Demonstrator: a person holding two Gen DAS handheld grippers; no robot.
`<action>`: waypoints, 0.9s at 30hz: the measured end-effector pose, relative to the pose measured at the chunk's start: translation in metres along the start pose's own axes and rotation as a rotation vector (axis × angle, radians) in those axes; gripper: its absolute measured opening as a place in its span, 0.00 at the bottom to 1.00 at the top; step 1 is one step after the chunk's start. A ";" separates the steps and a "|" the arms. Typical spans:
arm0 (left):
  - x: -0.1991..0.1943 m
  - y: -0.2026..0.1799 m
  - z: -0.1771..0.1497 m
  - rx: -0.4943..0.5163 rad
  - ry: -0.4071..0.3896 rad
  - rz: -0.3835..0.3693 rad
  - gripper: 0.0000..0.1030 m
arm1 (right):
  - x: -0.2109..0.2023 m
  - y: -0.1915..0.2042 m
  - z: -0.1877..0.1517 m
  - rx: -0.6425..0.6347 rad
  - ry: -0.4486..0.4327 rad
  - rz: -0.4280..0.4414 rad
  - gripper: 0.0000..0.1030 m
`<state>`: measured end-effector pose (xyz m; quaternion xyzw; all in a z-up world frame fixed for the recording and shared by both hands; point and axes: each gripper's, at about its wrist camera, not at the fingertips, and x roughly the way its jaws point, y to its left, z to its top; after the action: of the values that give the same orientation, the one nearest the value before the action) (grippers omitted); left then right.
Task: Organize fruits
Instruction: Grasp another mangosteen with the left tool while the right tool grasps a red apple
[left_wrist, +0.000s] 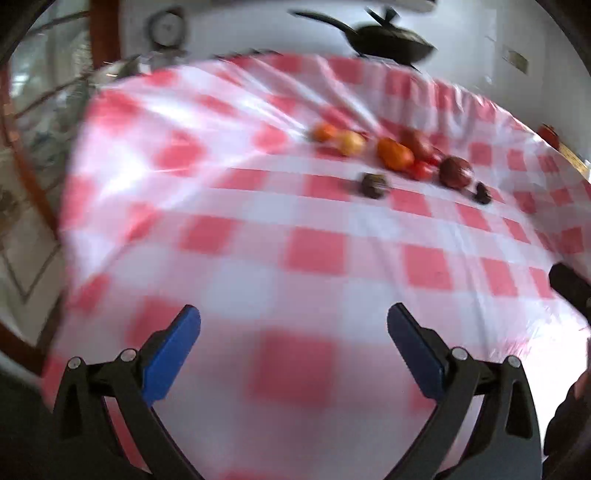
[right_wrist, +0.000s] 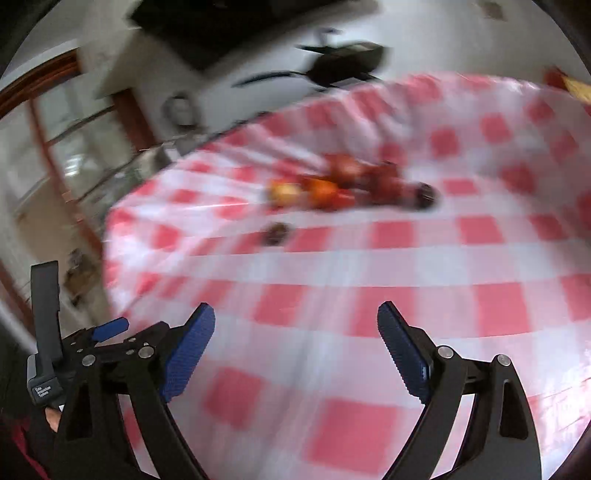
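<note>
Several fruits lie in a loose cluster far across the red-and-white checked tablecloth (left_wrist: 314, 251): an orange one (left_wrist: 394, 153), a yellow-red one (left_wrist: 350, 142), a dark red one (left_wrist: 455, 171) and two small dark ones (left_wrist: 373, 184). The right wrist view shows the same cluster (right_wrist: 332, 188), blurred, with one small dark fruit (right_wrist: 276, 233) apart on the near left. My left gripper (left_wrist: 293, 319) is open over bare cloth, nothing between its blue pads. My right gripper (right_wrist: 295, 317) is open too, well short of the fruit. The left gripper's body (right_wrist: 48, 332) shows at that view's left edge.
A black pan with a lid (left_wrist: 388, 37) stands beyond the table's far edge. Wooden-framed glass (left_wrist: 48, 85) rises past the table's left edge. A red and yellow object (left_wrist: 554, 138) sits at the far right rim. The cloth between grippers and fruit is bare.
</note>
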<state>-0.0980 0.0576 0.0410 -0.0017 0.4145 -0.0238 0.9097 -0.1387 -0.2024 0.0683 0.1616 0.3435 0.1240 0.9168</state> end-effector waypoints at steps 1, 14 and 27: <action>0.012 -0.010 0.006 0.003 0.012 -0.020 0.98 | 0.008 -0.016 0.005 0.026 0.008 -0.011 0.85; 0.105 -0.037 0.075 -0.157 0.000 -0.164 0.98 | 0.116 -0.056 0.067 0.096 0.152 -0.112 0.72; 0.106 -0.026 0.074 -0.219 0.000 -0.208 0.98 | 0.204 -0.069 0.135 0.098 0.162 -0.307 0.71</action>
<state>0.0260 0.0256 0.0099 -0.1440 0.4123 -0.0725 0.8967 0.1096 -0.2249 0.0174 0.1412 0.4424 -0.0219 0.8853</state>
